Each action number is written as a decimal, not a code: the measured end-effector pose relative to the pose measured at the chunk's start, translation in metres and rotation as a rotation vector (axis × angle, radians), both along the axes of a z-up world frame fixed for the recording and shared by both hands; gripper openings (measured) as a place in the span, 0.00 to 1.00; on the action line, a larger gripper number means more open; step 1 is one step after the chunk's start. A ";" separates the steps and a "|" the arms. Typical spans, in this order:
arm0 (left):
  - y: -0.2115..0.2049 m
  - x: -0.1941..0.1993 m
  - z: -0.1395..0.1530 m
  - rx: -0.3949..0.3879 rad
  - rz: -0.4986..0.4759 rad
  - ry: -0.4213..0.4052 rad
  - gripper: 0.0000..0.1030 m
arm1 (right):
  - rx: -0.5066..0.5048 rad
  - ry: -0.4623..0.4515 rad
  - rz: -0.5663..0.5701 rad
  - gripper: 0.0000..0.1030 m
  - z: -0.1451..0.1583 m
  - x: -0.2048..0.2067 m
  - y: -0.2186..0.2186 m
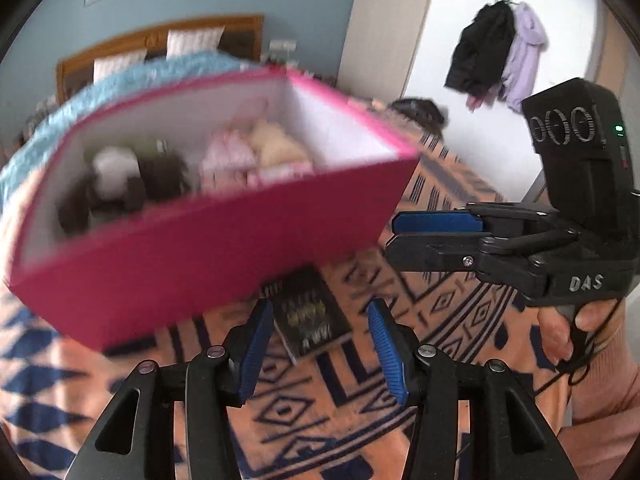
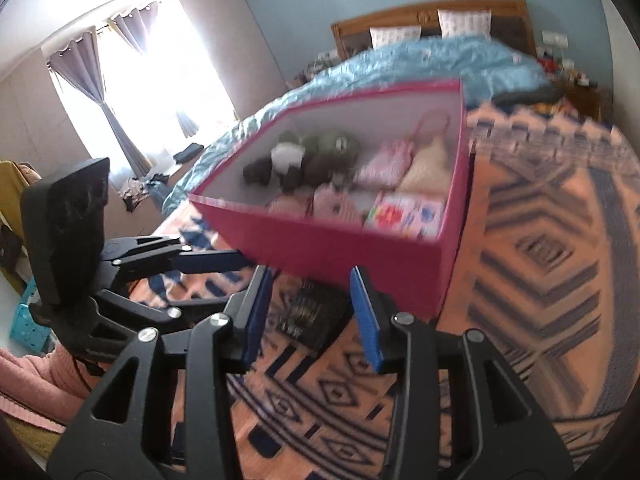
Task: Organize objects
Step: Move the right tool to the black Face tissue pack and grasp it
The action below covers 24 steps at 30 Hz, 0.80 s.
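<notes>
A pink open box sits on the patterned orange bedspread. It holds a black-and-white plush toy, pink clothes and a cream item. The same box shows in the right wrist view, with a colourful pack inside. A dark book lies on the bedspread just in front of the box; it also shows in the right wrist view. My left gripper is open and empty, just short of the book. My right gripper is open and empty over the book; it appears at the right of the left wrist view.
A blue blanket covers the far half of the bed, with pillows and a wooden headboard behind. Curtained window at left. Coats hang on a wall at right. A teal basket sits by the bed's left edge.
</notes>
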State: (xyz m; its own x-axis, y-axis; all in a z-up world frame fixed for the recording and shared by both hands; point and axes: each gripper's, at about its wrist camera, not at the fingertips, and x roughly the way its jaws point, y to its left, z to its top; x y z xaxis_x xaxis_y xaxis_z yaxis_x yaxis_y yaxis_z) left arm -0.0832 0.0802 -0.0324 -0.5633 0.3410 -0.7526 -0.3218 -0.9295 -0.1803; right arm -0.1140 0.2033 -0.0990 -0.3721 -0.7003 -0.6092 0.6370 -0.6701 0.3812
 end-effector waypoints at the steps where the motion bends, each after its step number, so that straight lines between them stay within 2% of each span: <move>1: -0.001 -0.004 -0.010 0.010 0.011 -0.034 0.49 | 0.007 -0.018 -0.003 0.42 -0.007 -0.001 -0.002; 4: -0.007 -0.012 -0.028 0.063 0.027 -0.111 0.49 | 0.006 -0.076 -0.012 0.42 -0.024 -0.005 -0.003; 8: -0.006 -0.017 -0.042 0.091 0.037 -0.167 0.47 | 0.006 -0.110 -0.032 0.42 -0.035 -0.007 0.003; 13: 0.011 -0.013 -0.040 0.120 -0.008 -0.154 0.47 | -0.001 -0.129 -0.054 0.42 -0.041 -0.007 0.011; 19: 0.052 0.002 -0.031 0.134 -0.167 -0.108 0.47 | -0.006 -0.151 -0.083 0.42 -0.047 -0.010 0.019; 21: 0.056 0.005 -0.027 0.095 -0.187 -0.087 0.47 | -0.005 -0.159 -0.092 0.42 -0.049 -0.010 0.021; 24: 0.045 0.007 -0.018 0.035 -0.157 -0.042 0.47 | -0.006 -0.162 -0.094 0.42 -0.051 -0.009 0.024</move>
State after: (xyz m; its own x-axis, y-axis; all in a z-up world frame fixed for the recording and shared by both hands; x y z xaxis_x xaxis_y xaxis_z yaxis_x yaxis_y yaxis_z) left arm -0.0762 0.1256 -0.0503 -0.4692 0.4490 -0.7604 -0.4542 -0.8612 -0.2282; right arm -0.1231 0.2271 -0.1496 -0.3335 -0.6707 -0.6625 0.5013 -0.7213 0.4779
